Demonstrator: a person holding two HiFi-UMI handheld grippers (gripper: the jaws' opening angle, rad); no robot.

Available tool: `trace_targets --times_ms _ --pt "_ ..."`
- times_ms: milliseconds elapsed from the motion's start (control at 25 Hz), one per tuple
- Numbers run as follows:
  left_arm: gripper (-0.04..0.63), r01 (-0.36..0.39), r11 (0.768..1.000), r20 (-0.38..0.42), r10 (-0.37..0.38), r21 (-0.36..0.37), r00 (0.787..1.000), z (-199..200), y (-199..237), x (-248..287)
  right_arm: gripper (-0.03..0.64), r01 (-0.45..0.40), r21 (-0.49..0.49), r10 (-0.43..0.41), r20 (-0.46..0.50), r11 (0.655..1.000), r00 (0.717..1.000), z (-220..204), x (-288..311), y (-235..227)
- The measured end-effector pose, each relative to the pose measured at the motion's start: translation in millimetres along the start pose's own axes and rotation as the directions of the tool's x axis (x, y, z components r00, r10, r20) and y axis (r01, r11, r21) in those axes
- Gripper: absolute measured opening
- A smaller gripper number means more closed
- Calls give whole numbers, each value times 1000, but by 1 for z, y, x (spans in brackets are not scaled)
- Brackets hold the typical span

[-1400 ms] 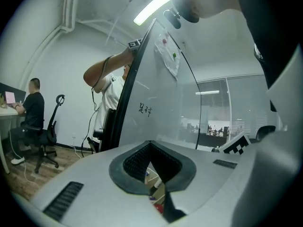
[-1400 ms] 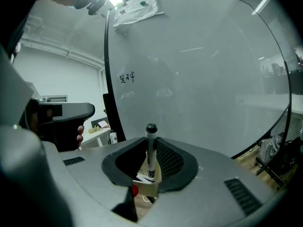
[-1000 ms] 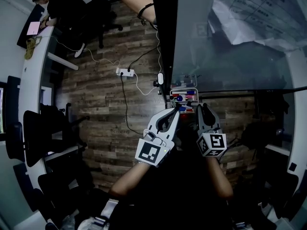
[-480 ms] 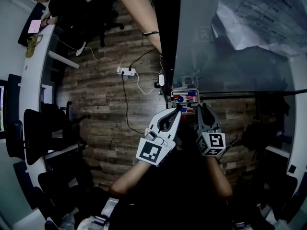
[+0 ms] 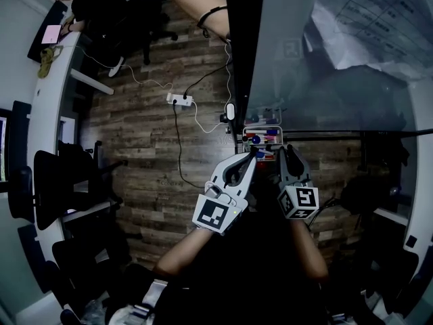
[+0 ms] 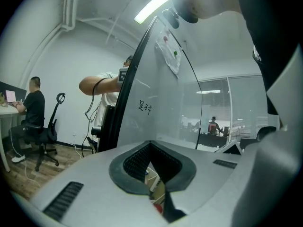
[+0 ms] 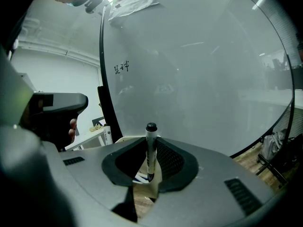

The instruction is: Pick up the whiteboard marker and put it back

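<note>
At the right of the head view, a large pale glossy whiteboard (image 5: 338, 80) in a dark frame is seen standing over a brown wood-plank floor (image 5: 155, 154). It also fills most of the right gripper view (image 7: 199, 79), where a small handwritten mark is visible near its left edge. At the foot of the board, a small white open tray (image 5: 278, 130) is fixed; red and blue markers are lying in it, so it is judged to be the place where the task's marker belongs.

Just below the tray, both grippers are held side by side, pointed towards it. The left gripper (image 5: 250, 156) is kept beside the tray with its jaws (image 6: 156, 193) only a little apart and nothing between them. It is judged to be parked there, clear of the work.

The right gripper (image 5: 279, 156) is closed partway, its pads pressed on the barrel of a slim white whiteboard marker with a black cap (image 7: 150, 148). The marker is gripped upright, cap uppermost, with its lower end showing below the pads. This hold is probably chosen so that the marker can be set down into the tray. The pick-up is judged done; the return is not yet made.
</note>
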State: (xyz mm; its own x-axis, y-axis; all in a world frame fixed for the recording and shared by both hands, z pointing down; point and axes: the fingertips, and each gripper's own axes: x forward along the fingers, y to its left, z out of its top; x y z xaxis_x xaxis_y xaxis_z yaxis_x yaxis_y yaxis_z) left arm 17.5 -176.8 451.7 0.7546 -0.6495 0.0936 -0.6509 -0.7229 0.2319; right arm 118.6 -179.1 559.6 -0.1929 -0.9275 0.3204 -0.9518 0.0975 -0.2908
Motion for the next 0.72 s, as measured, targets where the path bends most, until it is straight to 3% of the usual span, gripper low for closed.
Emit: trace_targets --times_ms 720 --pt "8 7 1000 5 -7 0 1000 1 -3 -7 92 -9 -28 9 -7 1000 1000 -2 -1 2"
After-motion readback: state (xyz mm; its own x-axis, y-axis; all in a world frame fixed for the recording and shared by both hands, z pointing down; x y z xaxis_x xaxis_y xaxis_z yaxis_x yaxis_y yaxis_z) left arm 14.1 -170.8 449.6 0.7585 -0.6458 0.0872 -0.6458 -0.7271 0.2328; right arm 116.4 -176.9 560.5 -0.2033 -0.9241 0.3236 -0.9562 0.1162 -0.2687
